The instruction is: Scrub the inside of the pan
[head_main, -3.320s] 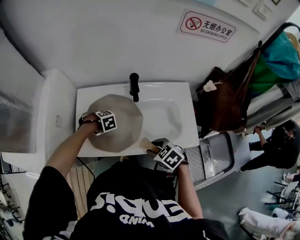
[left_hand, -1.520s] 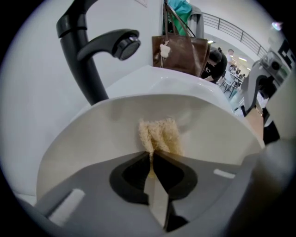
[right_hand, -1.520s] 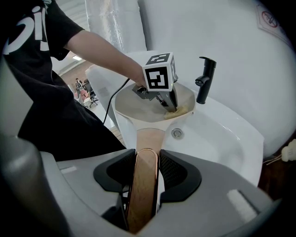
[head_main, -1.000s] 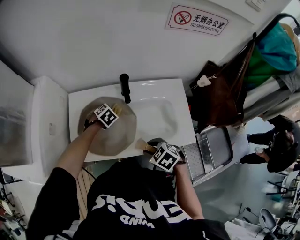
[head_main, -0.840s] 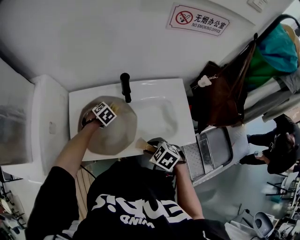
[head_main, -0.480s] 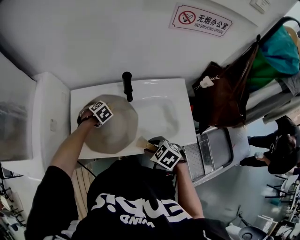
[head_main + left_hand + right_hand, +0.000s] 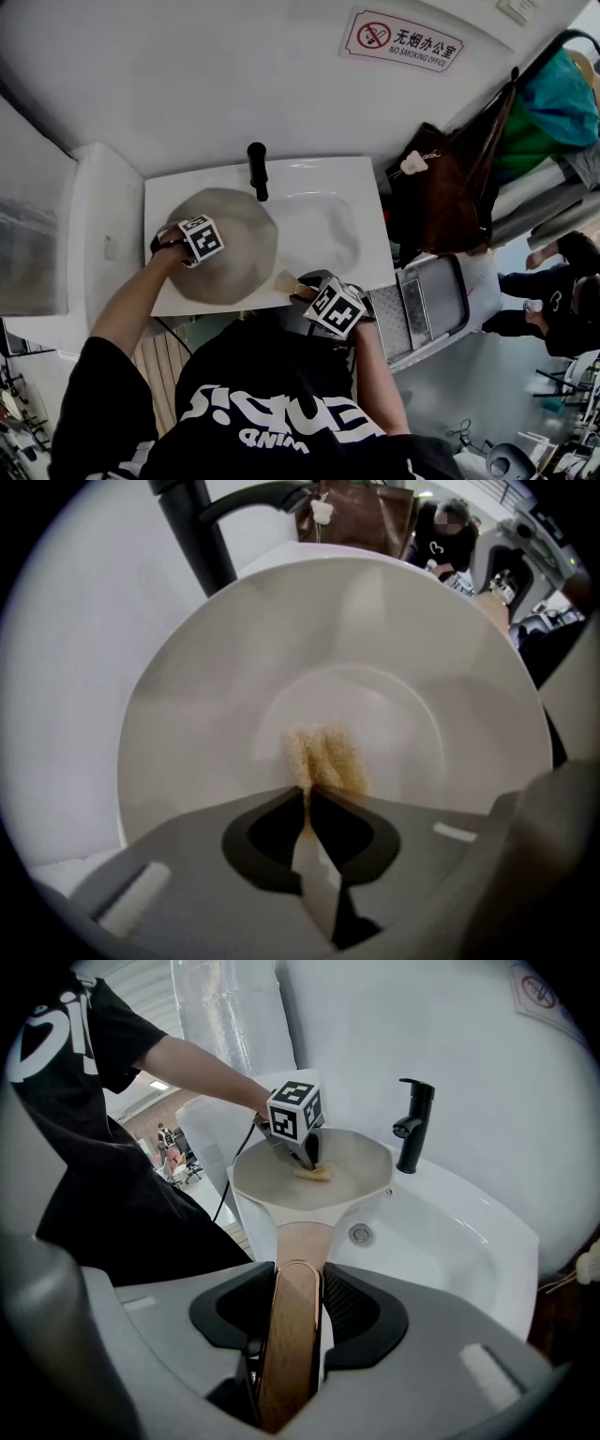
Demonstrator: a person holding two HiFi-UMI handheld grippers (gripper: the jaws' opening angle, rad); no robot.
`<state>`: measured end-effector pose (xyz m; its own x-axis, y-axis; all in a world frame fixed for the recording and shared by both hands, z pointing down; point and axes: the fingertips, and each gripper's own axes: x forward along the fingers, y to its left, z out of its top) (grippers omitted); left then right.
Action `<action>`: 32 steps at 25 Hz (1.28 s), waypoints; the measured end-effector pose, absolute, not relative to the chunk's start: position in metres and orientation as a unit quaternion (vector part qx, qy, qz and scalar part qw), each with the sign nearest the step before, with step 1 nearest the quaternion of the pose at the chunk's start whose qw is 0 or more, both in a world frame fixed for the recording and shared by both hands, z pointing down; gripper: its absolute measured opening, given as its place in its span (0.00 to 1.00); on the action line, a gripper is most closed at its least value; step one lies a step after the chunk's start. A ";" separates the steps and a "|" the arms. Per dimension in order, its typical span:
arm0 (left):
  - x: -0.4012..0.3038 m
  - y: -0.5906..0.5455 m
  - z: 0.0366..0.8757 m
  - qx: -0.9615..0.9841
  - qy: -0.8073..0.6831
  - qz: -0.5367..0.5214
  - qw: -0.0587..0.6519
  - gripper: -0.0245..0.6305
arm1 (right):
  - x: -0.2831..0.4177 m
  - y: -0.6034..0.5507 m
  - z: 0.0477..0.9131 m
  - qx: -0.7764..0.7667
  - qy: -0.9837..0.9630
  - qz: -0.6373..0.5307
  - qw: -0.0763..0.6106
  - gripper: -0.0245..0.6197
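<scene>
Pinching a sponge (image 7: 323, 757) tight between its jaws, left gripper (image 7: 307, 794) holds it at pan's (image 7: 422, 667) 9 o'clock; right gripper's (image 7: 298, 1271) jaws clamp the handle (image 7: 292, 1335).

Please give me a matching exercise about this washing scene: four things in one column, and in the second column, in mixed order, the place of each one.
Things:
1. tan scrubbing sponge
2. long wooden pan handle
3. black metal tap
4. dark brown bag

Places:
a. clamped in the right gripper
b. beside the sink, at the right of the head view
c. pinched in the left gripper, inside the pale round pan
d. standing at the back edge of the white sink

Right pairs: 1-c, 2-a, 3-d, 4-b.
</scene>
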<state>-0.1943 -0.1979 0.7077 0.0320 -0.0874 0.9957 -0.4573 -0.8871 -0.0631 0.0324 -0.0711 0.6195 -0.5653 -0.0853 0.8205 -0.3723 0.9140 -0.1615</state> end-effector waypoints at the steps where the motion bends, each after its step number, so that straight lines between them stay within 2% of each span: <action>1: -0.193 -0.195 0.708 0.706 -0.188 0.668 0.138 0.07 | 0.032 -0.072 0.619 0.132 -0.871 0.160 0.445 0.30; 10: -0.168 -0.162 0.706 0.723 -0.147 0.657 0.152 0.07 | 0.029 -0.075 0.616 0.134 -0.876 0.150 0.440 0.30; 15: -0.167 -0.138 0.702 0.700 -0.134 0.673 0.197 0.07 | 0.030 -0.074 0.614 0.135 -0.873 0.151 0.444 0.30; 19: -0.163 -0.144 0.711 0.710 -0.134 0.666 0.186 0.07 | 0.028 -0.075 0.612 0.137 -0.873 0.150 0.444 0.30; 32: -0.123 -0.144 0.708 0.746 -0.127 0.617 0.217 0.07 | 0.025 -0.074 0.611 0.149 -0.867 0.136 0.455 0.31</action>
<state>-0.1233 -0.1441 0.7083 0.2059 0.0785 0.9754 -0.4574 -0.8735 0.1669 0.0245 -0.0739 0.6113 -0.5417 -0.1352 0.8296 -0.3833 0.9181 -0.1006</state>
